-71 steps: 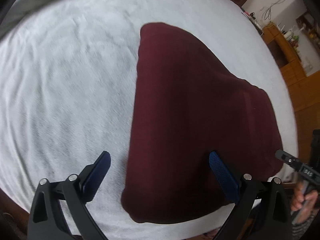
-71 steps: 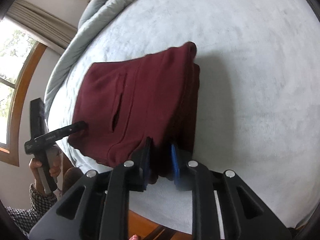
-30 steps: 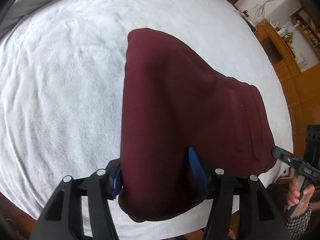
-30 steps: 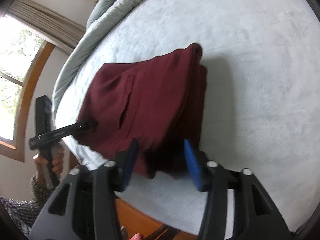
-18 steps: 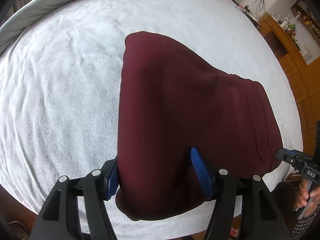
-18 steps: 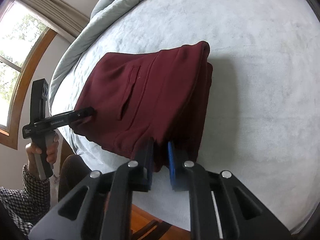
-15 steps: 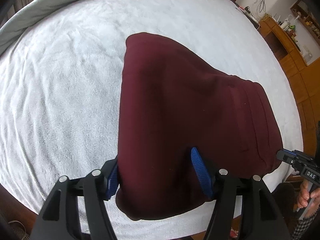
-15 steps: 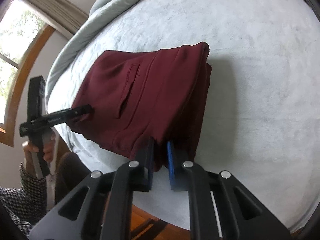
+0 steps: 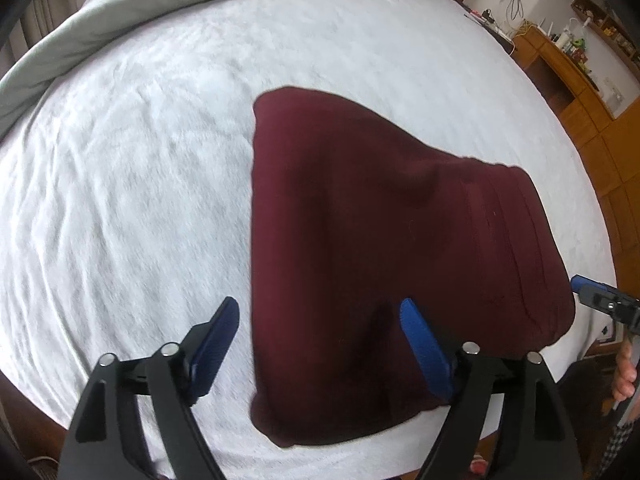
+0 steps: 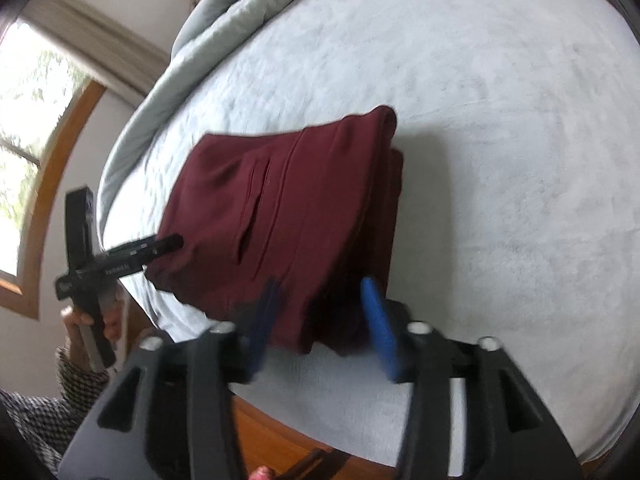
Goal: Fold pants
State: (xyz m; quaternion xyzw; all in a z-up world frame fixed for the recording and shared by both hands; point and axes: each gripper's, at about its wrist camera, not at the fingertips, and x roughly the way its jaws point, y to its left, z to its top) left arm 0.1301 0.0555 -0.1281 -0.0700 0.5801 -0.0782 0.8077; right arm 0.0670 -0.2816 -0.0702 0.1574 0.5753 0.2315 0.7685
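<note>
The maroon pants (image 9: 380, 240) lie folded into a thick packet on the white bed sheet (image 9: 120, 200). My left gripper (image 9: 318, 304) hovers over the packet's near left edge, jaws opening. One blue pad (image 9: 216, 336) stands over bare sheet and the other over the cloth, neither pressing. In the right wrist view the pants (image 10: 288, 208) show a pocket slit. My right gripper (image 10: 320, 300) straddles their near corner, jaws opening, with the fold loose between the pads. The left gripper (image 10: 160, 246) points at the packet's far left edge.
A grey duvet (image 9: 160, 4) is bunched along the far side of the bed. Wooden cabinets (image 9: 580, 92) stand to the right, and a wood-framed window (image 10: 36, 152) to the left. The bed's wooden edge (image 10: 280, 432) runs just under my right gripper. A hand in a checked sleeve (image 10: 84, 320) holds the left gripper.
Half a second ago both grippers were clamped on the pants' near edge. Both have since spread their jaws and let go. The packet now rests flat on the sheet.
</note>
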